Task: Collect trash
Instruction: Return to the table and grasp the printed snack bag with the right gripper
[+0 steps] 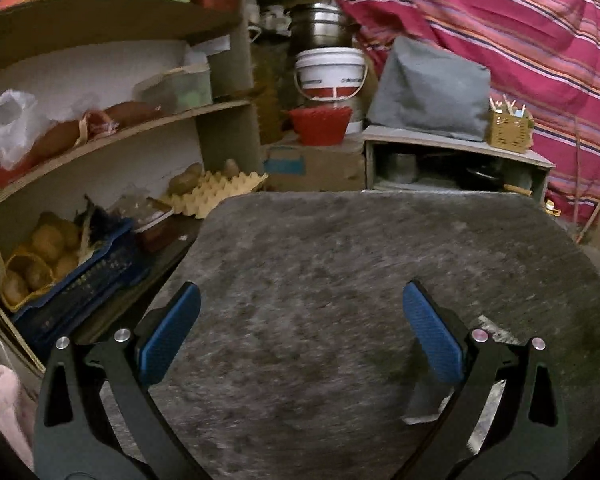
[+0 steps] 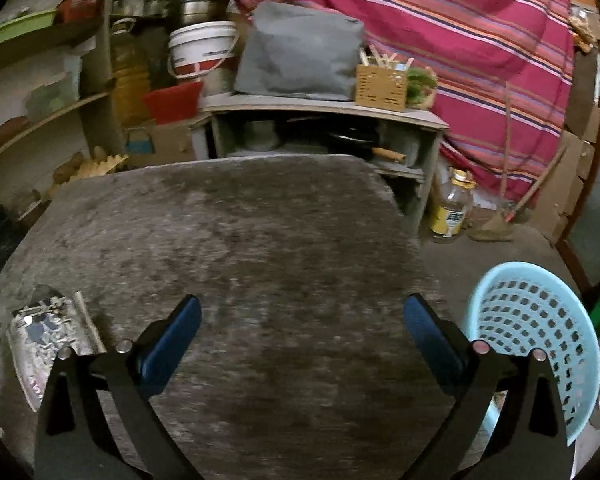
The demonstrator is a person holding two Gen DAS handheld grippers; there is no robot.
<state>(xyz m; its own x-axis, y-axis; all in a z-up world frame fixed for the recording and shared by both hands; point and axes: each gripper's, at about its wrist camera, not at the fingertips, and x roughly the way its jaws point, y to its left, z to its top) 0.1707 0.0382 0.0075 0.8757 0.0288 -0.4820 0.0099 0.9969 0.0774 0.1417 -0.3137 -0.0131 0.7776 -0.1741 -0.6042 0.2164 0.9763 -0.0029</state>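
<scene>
Trash first: crumpled printed wrapper (image 2: 46, 336) lying flat on grey worktop (image 2: 260, 240), near edge, left of right gripper (image 2: 302, 338) in right wrist view, with thin stick (image 2: 89, 322) touching its far side. Right gripper spread wide, nothing between blue pads (image 2: 172, 344), hanging over bare worktop, well apart from wrapper. Left gripper (image 1: 302, 332) likewise spread and empty above same grey surface; pale scrap (image 1: 490, 326) peeking out just behind its right finger, too hidden to identify. Pale blue perforated basket (image 2: 540, 328) beyond worktop's right edge, just beside right gripper, seemingly the bin for collected pieces, contents not visible.

Step in hand, judged from layout: between pickups, both grippers free, wrapper not yet collected. Next move calls for swinging one gripper across to wrapper, lowering pads on either side of crumpled body, pinching, then carrying over to basket.

Farther off: low shelf unit (image 2: 324, 108) behind worktop, striped cloth (image 2: 460, 32) at back.
</scene>
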